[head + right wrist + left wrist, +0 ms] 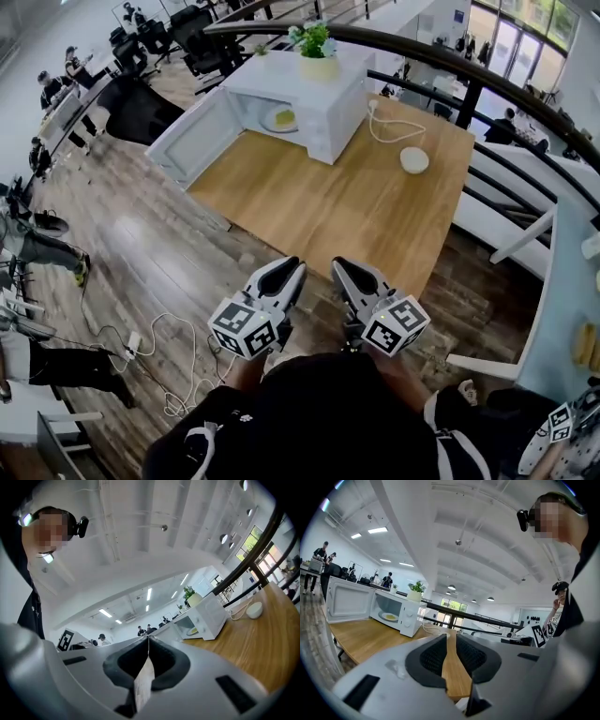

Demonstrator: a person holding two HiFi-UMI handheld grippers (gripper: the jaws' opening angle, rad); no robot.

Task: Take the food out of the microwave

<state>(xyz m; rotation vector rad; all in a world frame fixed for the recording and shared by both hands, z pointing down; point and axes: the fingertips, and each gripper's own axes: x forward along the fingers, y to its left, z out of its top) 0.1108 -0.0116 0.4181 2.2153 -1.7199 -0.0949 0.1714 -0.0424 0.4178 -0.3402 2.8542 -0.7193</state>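
Wooden table (356,216) carrying a white microwave (330,111) at the far end, its door (192,139) swung fully open to the left. Both tools low over the table's near edge, well apart from the oven. Left gripper (292,265) with jaws parted by a narrow slit, nothing between. Right gripper (343,266) with tips meeting, empty. Inside the cavity: pale plate (274,120) lying flat, yellow food (286,117) resting on it. Judged light and stiff, probably ceramic or glass: breakable, slick where glazed. Best taken by the front rim and kept level, lest the food slide off. Wider jaw opening needed first.
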